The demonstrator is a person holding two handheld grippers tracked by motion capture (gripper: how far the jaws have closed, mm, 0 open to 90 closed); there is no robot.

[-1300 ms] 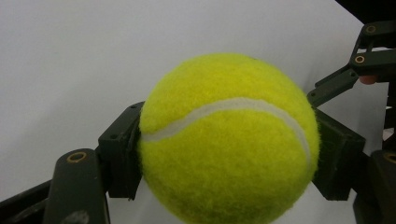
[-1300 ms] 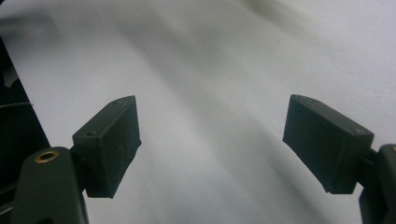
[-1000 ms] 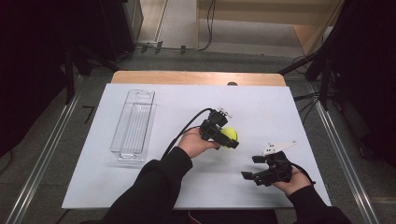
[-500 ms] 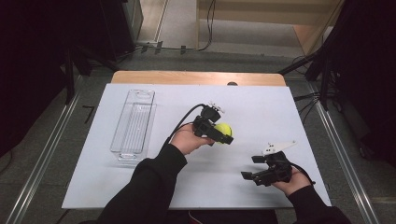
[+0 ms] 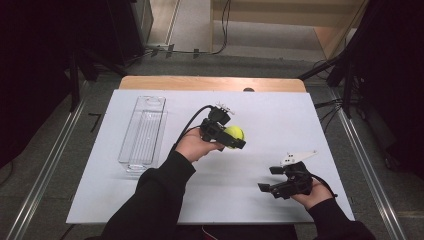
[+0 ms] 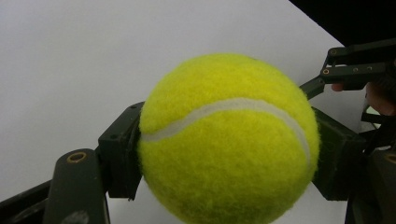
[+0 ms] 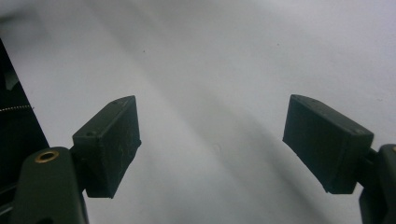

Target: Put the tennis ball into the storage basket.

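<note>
A yellow tennis ball [image 5: 234, 135] [image 6: 229, 140] is held above the white table top [image 5: 260, 105], near its middle. My left gripper [image 5: 233, 137] [image 6: 229, 154] is shut on it, one black pad pressing each side. My right gripper [image 5: 272, 180] [image 7: 210, 144] is low over the table at the front right, open, with bare white surface between its pads [image 7: 109, 144]. In the left gripper view the right gripper [image 6: 355, 70] shows at the upper right.
A clear plastic tray [image 5: 143, 131], long and narrow, lies on the left part of the table. A wooden edge [image 5: 210, 83] runs along the far side. Metal rails [image 5: 40, 165] flank the table on both sides.
My left gripper has carried the tennis ball up and slightly to the left, toward the far side. The right gripper has stayed in place.
</note>
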